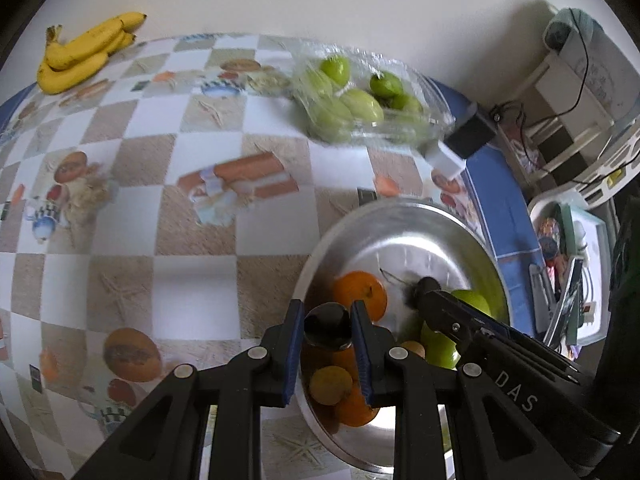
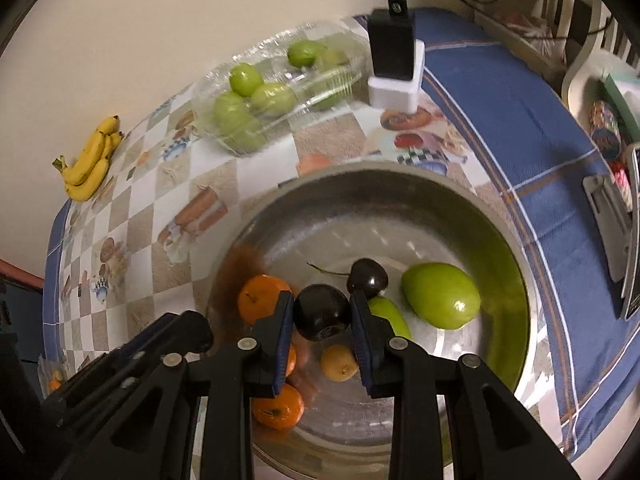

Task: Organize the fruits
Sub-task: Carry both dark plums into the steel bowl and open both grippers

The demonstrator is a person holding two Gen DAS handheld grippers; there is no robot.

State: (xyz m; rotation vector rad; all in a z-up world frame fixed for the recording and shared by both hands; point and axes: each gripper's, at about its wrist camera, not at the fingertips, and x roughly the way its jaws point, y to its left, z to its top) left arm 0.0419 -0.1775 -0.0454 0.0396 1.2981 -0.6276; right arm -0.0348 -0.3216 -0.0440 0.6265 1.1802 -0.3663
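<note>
A steel bowl (image 1: 404,220) (image 2: 360,192) holds oranges (image 1: 360,294) (image 2: 260,298), green fruits (image 2: 440,294), a small yellow-brown fruit (image 2: 338,362) and a dark cherry with a stem (image 2: 370,278). My left gripper (image 1: 327,330) is shut on a dark round fruit (image 1: 327,326) above the bowl's left rim. My right gripper (image 2: 322,312) is shut on a dark plum (image 2: 322,312) over the bowl's middle. The right gripper's arm shows in the left wrist view (image 1: 480,332). The left gripper's arm shows in the right wrist view (image 2: 152,344).
A clear plastic tray of green fruits (image 1: 360,100) (image 2: 264,96) and a bunch of bananas (image 1: 84,50) (image 2: 92,160) lie at the table's far side. A black and white charger block (image 1: 460,144) (image 2: 394,68) stands by the tray. A cluttered shelf is off the table's right edge.
</note>
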